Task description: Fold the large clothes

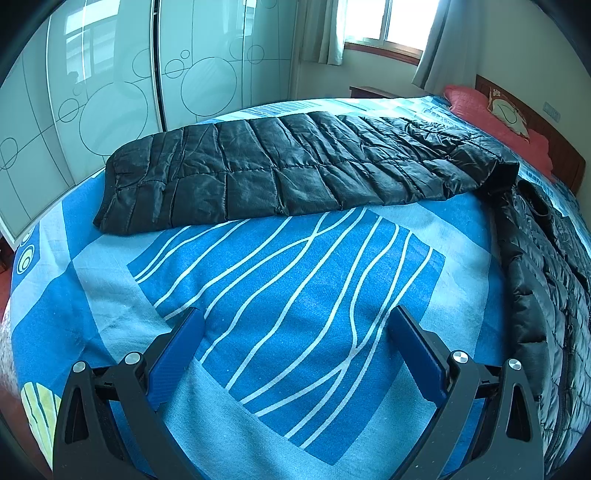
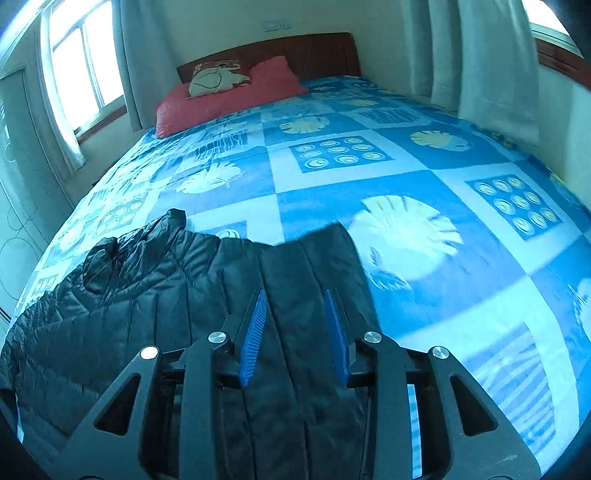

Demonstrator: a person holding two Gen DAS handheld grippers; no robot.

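A black quilted puffer jacket [image 1: 280, 173] lies spread on the blue patterned bedspread [image 1: 303, 295]. In the left wrist view one sleeve stretches across the far side and the body runs down the right edge. My left gripper [image 1: 295, 325] is open and empty over bare bedspread, well short of the sleeve. In the right wrist view the jacket [image 2: 155, 295] fills the lower left, with its other sleeve [image 2: 317, 266] reaching forward. My right gripper [image 2: 297, 306] hangs over that sleeve with its jaws partly open, holding nothing.
Red pillows [image 2: 229, 99] and a patterned cushion [image 2: 214, 79] lie by the wooden headboard [image 2: 306, 51]. A glass-fronted wardrobe [image 1: 110, 85] stands past the bed's far side. Curtained windows [image 1: 384, 22] are in the walls.
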